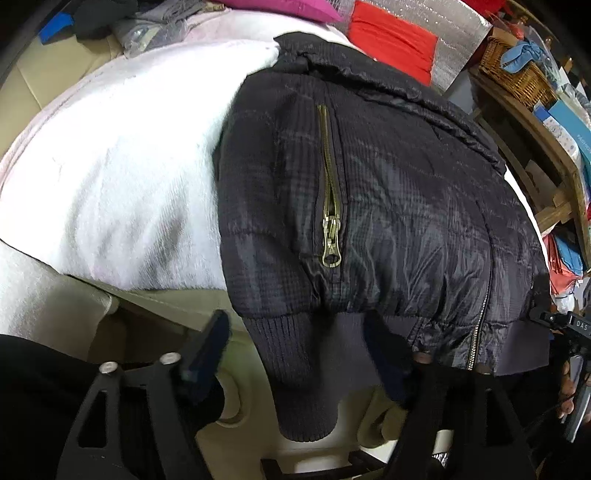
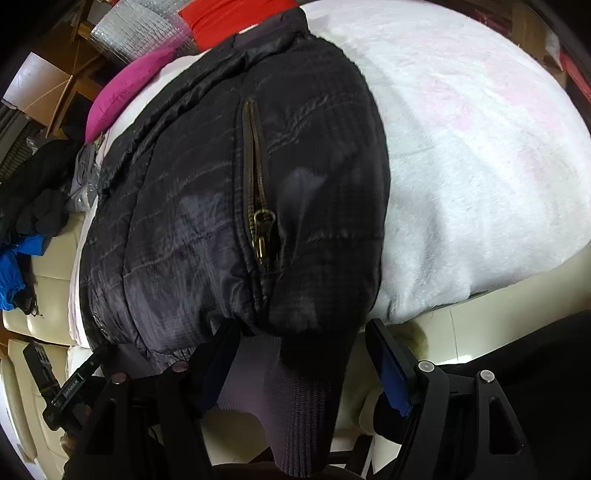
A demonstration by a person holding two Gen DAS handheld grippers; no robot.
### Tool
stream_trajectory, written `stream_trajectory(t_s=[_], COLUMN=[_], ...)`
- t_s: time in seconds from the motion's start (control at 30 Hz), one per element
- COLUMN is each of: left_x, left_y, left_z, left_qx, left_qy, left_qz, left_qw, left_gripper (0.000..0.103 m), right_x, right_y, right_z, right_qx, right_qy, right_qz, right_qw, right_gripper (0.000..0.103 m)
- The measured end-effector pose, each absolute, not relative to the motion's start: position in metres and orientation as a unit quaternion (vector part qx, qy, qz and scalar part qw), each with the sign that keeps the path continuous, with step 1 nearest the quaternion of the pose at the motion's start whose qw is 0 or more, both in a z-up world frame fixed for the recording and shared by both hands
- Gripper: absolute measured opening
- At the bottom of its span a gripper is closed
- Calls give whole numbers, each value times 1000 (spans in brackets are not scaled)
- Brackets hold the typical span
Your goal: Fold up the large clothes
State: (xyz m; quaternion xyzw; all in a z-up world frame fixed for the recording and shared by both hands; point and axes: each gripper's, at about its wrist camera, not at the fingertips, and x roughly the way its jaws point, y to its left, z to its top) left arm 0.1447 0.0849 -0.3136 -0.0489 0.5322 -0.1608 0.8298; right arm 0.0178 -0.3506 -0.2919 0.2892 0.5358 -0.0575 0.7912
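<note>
A big black puffy jacket lies on a fluffy white blanket spread over a cream couch. Its knit hem hangs over the near edge of the couch. A brass pocket zipper runs up each side of the jacket.

The left gripper is at the near left corner of the jacket. Its fingers stand wide apart, one on each side of the ribbed hem, and do not squeeze it.

The right gripper is at the near right corner. Its fingers are wide too, with the hem hanging between them, loose.

Far off lie a pink cushion and a red cloth, and a basket sits on a wooden shelf at the right
</note>
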Motion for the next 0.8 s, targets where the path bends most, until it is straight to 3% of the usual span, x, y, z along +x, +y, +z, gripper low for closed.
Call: stream_trajectory(t_s=[0.17, 0.2, 0.23, 0.33, 0.43, 0.73, 0.77, 0.8], left_x=[147, 147, 147, 145, 144, 135, 136, 138], left_y=[88, 89, 91, 98, 108, 110, 109, 107], left_z=[-326, -327, -326, -325, -320, -272, -276, -284], left_qx=[-59, -64, -71, -71, -90, -70, -66, -62], left_qy=[555, 554, 552, 548, 542, 479, 486, 500], left_qz=[-176, -178, -183, -176, -187, -265, -266, -261], left_qw=[811, 810, 810, 815, 814, 834, 830, 823], left_gripper=[78, 75, 59, 27, 12, 11, 12, 21], right_x=[21, 22, 24, 24, 19, 1, 3, 5], right_y=[-345, -342, -338, -329, -323, -337, -338, -340], right_z=[-306, -306, -306, -300, -285, -218, -218, -224], right_qx=[284, 281, 275, 238, 220, 262, 268, 272], right_qy=[556, 558, 560, 569, 563, 473, 473, 480], right_qz=[-52, -47, -43, -48, -45, 28, 30, 28], right_qw=[780, 780, 780, 786, 795, 841, 839, 834], right_gripper=[71, 61, 45, 28, 20, 18, 18, 18])
